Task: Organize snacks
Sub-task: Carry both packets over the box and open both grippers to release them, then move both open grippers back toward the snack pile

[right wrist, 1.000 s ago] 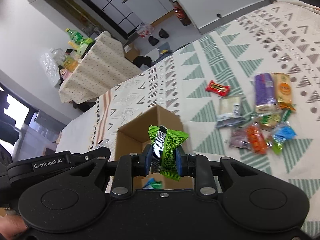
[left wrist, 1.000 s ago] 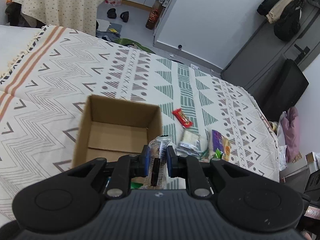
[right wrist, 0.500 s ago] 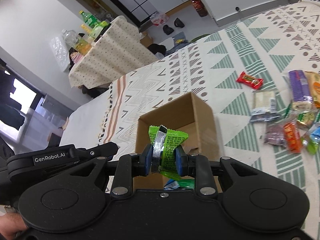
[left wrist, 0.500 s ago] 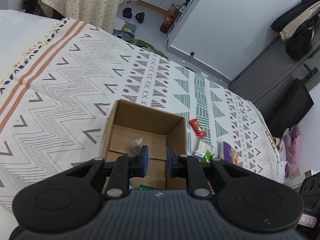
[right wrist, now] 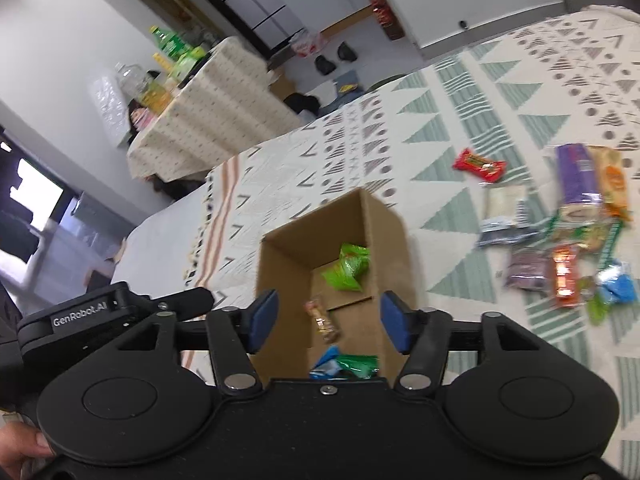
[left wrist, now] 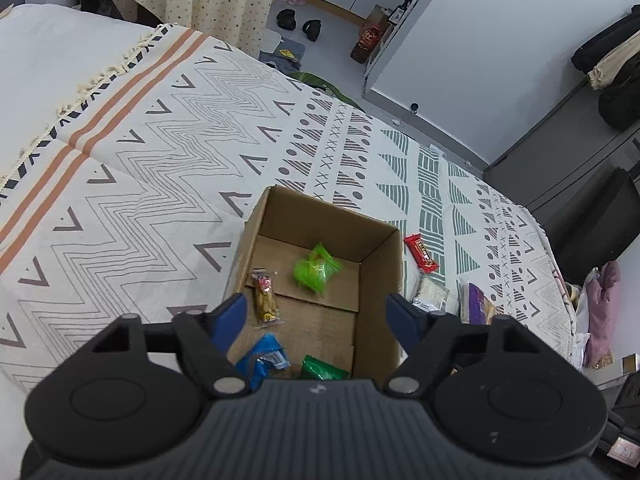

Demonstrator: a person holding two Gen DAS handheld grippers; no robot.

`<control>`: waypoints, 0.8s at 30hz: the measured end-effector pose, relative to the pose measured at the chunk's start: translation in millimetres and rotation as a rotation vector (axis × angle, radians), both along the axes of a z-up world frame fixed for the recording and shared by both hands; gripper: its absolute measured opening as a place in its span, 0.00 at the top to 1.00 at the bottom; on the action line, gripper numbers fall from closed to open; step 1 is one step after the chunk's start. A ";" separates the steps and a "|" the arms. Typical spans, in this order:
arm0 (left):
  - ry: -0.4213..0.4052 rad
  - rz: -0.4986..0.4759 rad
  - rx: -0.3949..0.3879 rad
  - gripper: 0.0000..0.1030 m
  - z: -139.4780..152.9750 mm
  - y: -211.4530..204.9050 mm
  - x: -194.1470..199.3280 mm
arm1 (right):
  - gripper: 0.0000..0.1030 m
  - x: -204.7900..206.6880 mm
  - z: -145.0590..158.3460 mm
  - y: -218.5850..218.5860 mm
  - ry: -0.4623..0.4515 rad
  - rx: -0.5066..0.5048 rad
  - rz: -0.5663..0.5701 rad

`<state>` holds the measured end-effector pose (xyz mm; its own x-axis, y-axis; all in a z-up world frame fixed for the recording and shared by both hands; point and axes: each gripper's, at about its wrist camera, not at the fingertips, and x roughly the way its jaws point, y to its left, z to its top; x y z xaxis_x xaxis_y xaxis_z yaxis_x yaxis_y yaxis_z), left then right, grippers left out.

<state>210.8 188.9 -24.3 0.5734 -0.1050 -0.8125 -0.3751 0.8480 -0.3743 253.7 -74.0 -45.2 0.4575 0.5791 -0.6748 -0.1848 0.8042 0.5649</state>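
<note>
On the patterned bedspread (left wrist: 168, 152) the box (left wrist: 380, 280) holds four snacks, the green pack (left wrist: 318, 268) deepest, so with left gripper (left wrist: 316, 316) and right gripper (right wrist: 326, 320) both wide and empty, go rightward for the loose pile (right wrist: 560, 240), one packet each.

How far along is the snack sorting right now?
Four snacks lie in the brown cardboard box: a bright green packet, a clear-wrapped biscuit pack, a blue packet and a dark green packet. Both tools, left and right, are open and empty. The red bar and the pile beside it remain on the blanket.
</note>
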 end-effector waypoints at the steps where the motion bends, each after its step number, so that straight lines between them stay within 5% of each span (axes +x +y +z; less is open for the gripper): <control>1: -0.002 -0.002 -0.003 0.23 0.0 -2.4 0.6 | 0.36 -1.2 0.0 -5.9 -0.002 -0.005 -0.013; 16: 0.022 -0.067 0.004 0.13 -2.5 -66.7 13.2 | 0.15 -13.3 -11.2 -93.3 0.009 -0.055 -0.174; 24: 0.031 -0.097 0.001 0.13 -6.9 -100.4 18.7 | 0.13 -17.8 -22.4 -127.8 0.030 -0.062 -0.214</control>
<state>229.5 88.6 -31.2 0.5350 -0.1575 -0.8300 -0.3029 0.8814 -0.3625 235.9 -201.8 -67.7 0.5450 0.4277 -0.7211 0.0103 0.8566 0.5159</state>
